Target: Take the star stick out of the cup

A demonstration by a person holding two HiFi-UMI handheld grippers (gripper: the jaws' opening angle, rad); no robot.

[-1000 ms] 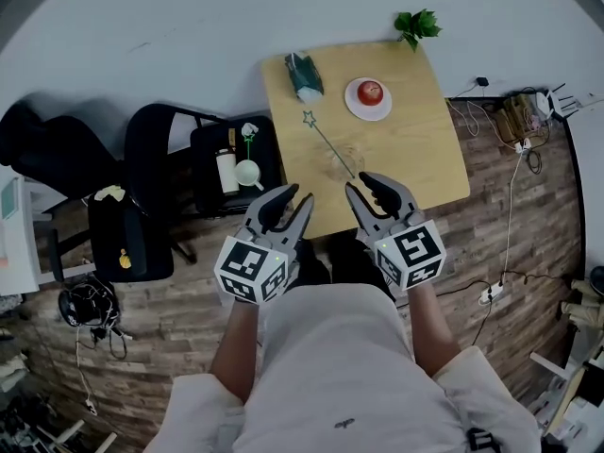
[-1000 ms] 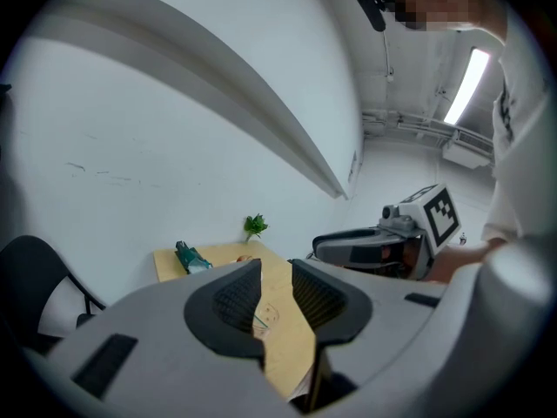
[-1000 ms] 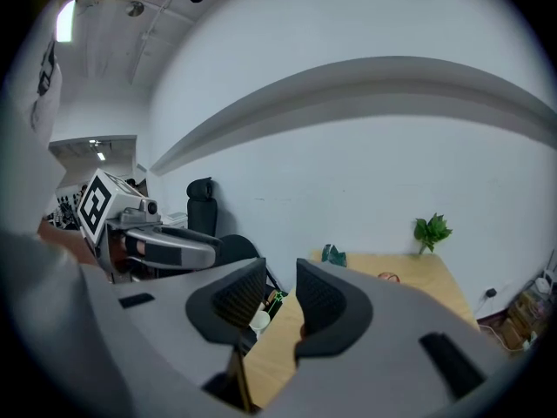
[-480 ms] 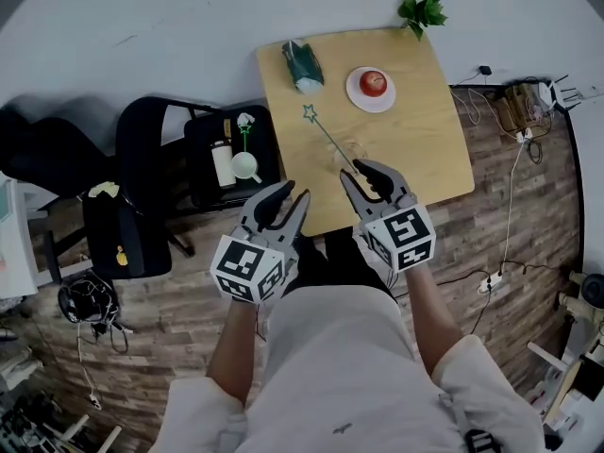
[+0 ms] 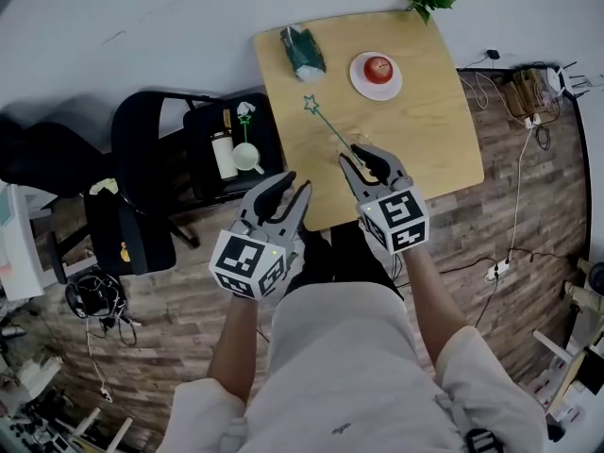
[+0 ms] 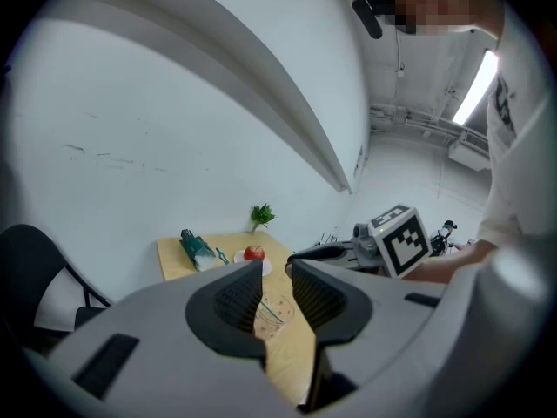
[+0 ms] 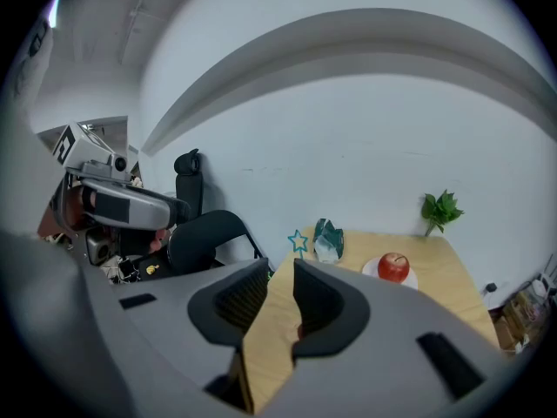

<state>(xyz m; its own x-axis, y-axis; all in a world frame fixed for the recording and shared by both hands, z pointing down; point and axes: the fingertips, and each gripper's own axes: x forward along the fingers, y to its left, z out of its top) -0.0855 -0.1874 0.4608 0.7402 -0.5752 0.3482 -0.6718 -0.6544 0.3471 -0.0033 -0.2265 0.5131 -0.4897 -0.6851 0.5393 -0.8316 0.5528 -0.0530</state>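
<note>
Your right gripper (image 5: pixel 352 155), jaws apart but just narrowing on nothing, hovers at the star stick (image 5: pixel 326 125) leaning in the clear cup (image 6: pixel 274 308). A sideways pull could tip that unbraced clear cup. Your left gripper (image 5: pixel 296 183) gapes empty.

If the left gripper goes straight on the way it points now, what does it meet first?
Probably the clear cup: it shows between the open jaws of the left gripper, though depth is unclear.
</note>
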